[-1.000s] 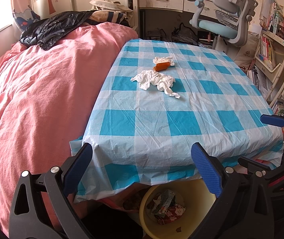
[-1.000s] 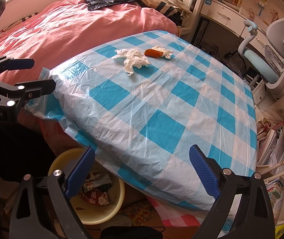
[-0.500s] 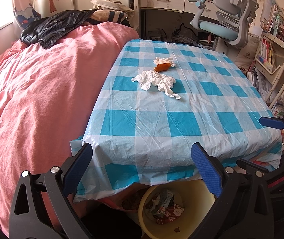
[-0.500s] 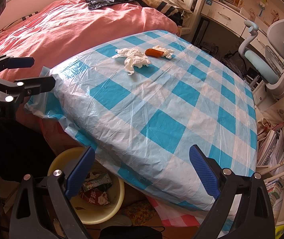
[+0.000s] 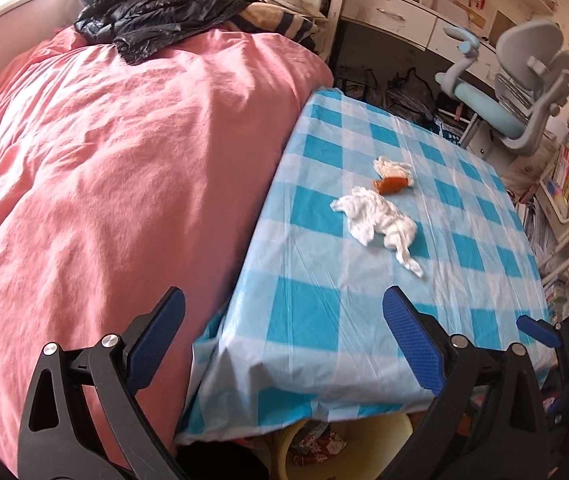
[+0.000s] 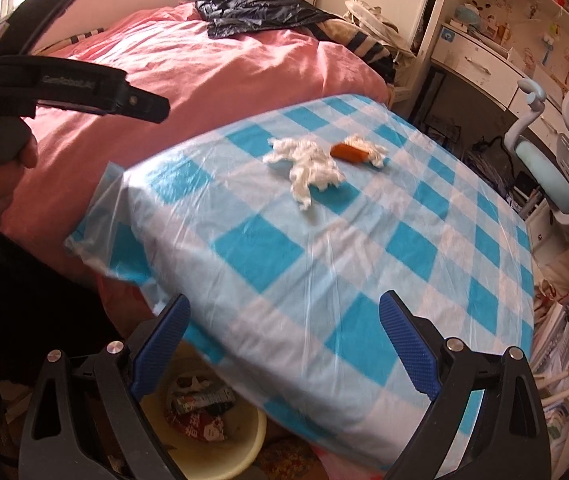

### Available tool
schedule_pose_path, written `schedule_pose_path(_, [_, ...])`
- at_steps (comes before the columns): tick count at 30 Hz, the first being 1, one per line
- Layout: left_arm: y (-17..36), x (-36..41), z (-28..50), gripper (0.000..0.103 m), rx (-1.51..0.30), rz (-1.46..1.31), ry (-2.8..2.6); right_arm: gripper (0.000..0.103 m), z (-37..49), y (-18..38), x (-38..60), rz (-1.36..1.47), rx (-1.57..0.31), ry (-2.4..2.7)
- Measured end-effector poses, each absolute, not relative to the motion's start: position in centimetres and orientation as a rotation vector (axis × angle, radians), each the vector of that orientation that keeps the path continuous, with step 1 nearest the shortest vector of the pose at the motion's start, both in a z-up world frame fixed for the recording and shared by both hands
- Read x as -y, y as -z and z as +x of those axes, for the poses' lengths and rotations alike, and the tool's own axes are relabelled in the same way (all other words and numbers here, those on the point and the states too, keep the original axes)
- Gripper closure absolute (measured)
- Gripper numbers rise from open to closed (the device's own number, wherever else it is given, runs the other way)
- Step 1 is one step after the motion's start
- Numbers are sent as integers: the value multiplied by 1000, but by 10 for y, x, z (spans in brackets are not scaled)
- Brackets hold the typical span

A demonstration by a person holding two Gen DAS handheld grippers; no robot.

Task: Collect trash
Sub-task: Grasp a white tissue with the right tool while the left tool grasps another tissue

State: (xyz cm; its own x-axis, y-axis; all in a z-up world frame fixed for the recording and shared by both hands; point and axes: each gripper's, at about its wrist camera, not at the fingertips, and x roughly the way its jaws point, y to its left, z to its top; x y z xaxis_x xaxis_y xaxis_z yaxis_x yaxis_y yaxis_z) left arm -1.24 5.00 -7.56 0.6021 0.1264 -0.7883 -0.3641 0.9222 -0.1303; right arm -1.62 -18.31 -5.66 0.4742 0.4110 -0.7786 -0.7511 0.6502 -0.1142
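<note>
— Where are the claws?

— The left gripper (image 5: 282,332) and right gripper (image 6: 284,332) both gape, released and empty-fingered, above the near edge of a blue-and-white checked plastic tablecloth (image 6: 364,264).

— And the trash?

— A crumpled white tissue (image 6: 308,166) lies at twelve o'clock from the right claw, touching a small orange wrapper (image 6: 348,151) on a second tissue. A yellow plastic bin (image 6: 240,440) holding wrappers sits at seven o'clock, under the table edge.

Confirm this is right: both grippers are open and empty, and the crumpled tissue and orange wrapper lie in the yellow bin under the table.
One detail is wrong. The crumpled tissue and orange wrapper lie on the checked tablecloth, not in the yellow bin, as the right wrist view shows. Both grippers are open and empty.
</note>
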Motion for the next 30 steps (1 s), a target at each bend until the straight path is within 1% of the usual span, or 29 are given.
schedule_pose_path(5, [78, -61, 19, 8, -897, -320, -309, 12, 12, 59, 161, -462, -798, -755])
schedule_pose_path(6, [78, -66, 25, 8, -897, -321, -309, 14, 16, 61, 156, -464, -801, -755])
schedule_pose_path(7, [77, -67, 30, 8, -894, -319, -308, 19, 22, 62, 152, -463, -806, -757])
schedule_pose_path(12, [79, -75, 56, 8, -902, -317, -313, 30, 53, 65, 130, -422, -824, -763])
schedule_pose_path(16, [82, -81, 74, 8, -911, -326, -308, 43, 80, 73, 114, -388, -851, -752])
schedule_pose_path(17, [82, -81, 78, 8, -911, -324, -304, 45, 87, 77, 109, -385, -865, -747])
schedule_pose_path(20, [84, -82, 92, 8, -915, -306, -292, 60, 103, 90, 103, -376, -913, -745])
schedule_pose_path(21, [85, -81, 97, 8, -918, -298, -286, 69, 106, 94, 103, -376, -928, -749])
schedule_pose_path(23, [88, -78, 108, 8, -928, -274, -269, 73, 107, 96, 104, -379, -940, -762])
schedule_pose_path(25, [92, -72, 122, 8, -946, -244, -238, 81, 107, 93, 107, -380, -938, -781])
schedule_pose_path(27, [100, -62, 136, 8, -968, -196, -208, 83, 108, 93, 110, -376, -943, -794])
schedule_pose_path(30, [114, -48, 150, 14, -1004, -128, -164, 85, 108, 92, 114, -366, -949, -813])
